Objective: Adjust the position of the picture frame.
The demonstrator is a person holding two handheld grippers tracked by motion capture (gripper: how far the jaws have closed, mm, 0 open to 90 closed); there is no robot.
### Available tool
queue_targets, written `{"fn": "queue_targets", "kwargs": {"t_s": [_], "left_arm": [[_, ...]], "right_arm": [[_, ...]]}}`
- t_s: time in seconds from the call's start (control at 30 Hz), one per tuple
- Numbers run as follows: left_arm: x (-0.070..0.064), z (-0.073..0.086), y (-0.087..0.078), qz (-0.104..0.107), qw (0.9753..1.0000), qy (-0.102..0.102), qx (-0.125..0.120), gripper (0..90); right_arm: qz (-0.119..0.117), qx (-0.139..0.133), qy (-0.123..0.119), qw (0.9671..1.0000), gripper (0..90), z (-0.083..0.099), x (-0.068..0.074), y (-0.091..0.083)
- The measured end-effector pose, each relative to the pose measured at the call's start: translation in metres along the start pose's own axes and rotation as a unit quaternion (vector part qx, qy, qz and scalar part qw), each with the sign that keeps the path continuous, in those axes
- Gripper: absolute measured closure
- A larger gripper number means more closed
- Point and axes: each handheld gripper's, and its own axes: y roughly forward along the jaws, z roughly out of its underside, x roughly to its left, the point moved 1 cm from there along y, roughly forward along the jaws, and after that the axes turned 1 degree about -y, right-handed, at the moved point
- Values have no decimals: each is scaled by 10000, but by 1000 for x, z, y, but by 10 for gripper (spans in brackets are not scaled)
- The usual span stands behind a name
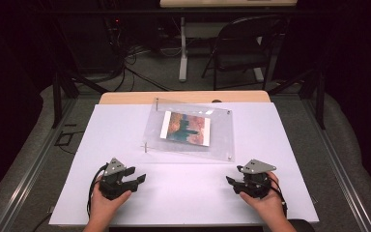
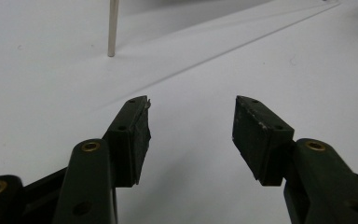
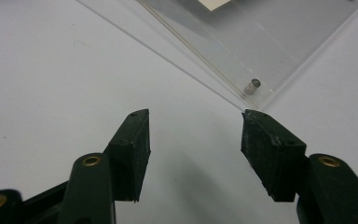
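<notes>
the clear acrylic photo frame [image 1: 189, 129] lay flat on the white board [image 1: 101, 145], toward the far middle, with a colour print [image 1: 186, 127] sandwiched inside. my left gripper [image 1: 136, 180] rested near the board's front left, jaws spread and holding nothing. my right gripper [image 1: 231, 182] rested front right, likewise released, aimed at the frame's near corner and its metal standoff [image 3: 251, 86]. both sat well short of the frame.

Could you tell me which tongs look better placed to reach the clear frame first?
Probably the right tongs: open, with the frame corner and its screw just past the tips. The left tongs, also open, face bare table with only a standing pin ahead.
</notes>
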Motion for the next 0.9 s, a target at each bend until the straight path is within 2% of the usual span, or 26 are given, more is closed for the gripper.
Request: {"fn": "queue_targets", "kwargs": {"t_s": [0.2,0.27,0.33,0.5,0.6,0.77,0.9], "left_arm": [[0,-1,-2,-2,9999,-29,-103,449],[-1,-1,-2,-56,9999,-4,-87,431],[-1,-2,-1,-208,9998,-38,-64,399],[3,-4,-1,-314,9994,-85,-72,411],[8,-7,0,-331,9993,-146,-73,419],[16,-19,5,-367,9992,-146,-86,437],[26,-33,22,-391,9992,-57,6,482]], "right_arm": [[109,-51,-29,9999,432,0,-1,-3],[100,-36,-33,9999,429,0,-1,-3],[84,-60,-36,9999,435,0,0,-3],[84,-91,-85,9999,442,-1,2,-6],[18,-134,-114,9998,492,-2,2,-7],[-36,-208,20,9998,493,-2,-1,-9],[-138,-222,209,9994,493,-1,-4,-8]]}}
